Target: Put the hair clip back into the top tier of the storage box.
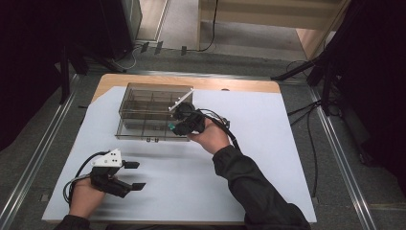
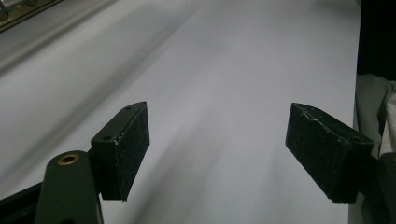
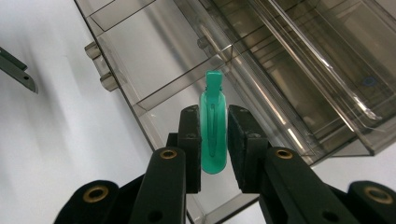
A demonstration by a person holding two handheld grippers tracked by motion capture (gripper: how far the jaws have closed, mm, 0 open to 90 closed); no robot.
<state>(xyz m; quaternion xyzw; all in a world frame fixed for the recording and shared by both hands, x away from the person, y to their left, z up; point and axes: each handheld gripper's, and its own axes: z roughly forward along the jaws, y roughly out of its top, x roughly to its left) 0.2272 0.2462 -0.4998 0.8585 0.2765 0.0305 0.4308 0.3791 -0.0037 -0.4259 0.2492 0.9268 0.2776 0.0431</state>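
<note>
My desk (image 1: 143, 79) is wooden, and its bare top shows along the far edge and at the far left corner. A large white sheet (image 1: 258, 139) covers nearly all the rest, reaching the near edge and the right edge, with its far left corner cut off at a slant. On that sheet, toward the far left part of my desk, stands a clear smoky plastic organizer box (image 1: 143, 115) with dividers inside. Its small latches face the near edge.

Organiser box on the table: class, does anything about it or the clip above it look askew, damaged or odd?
Nothing stands out. The box sits flat with its lid open, and the right gripper holds the green clip upright over a compartment.
</note>
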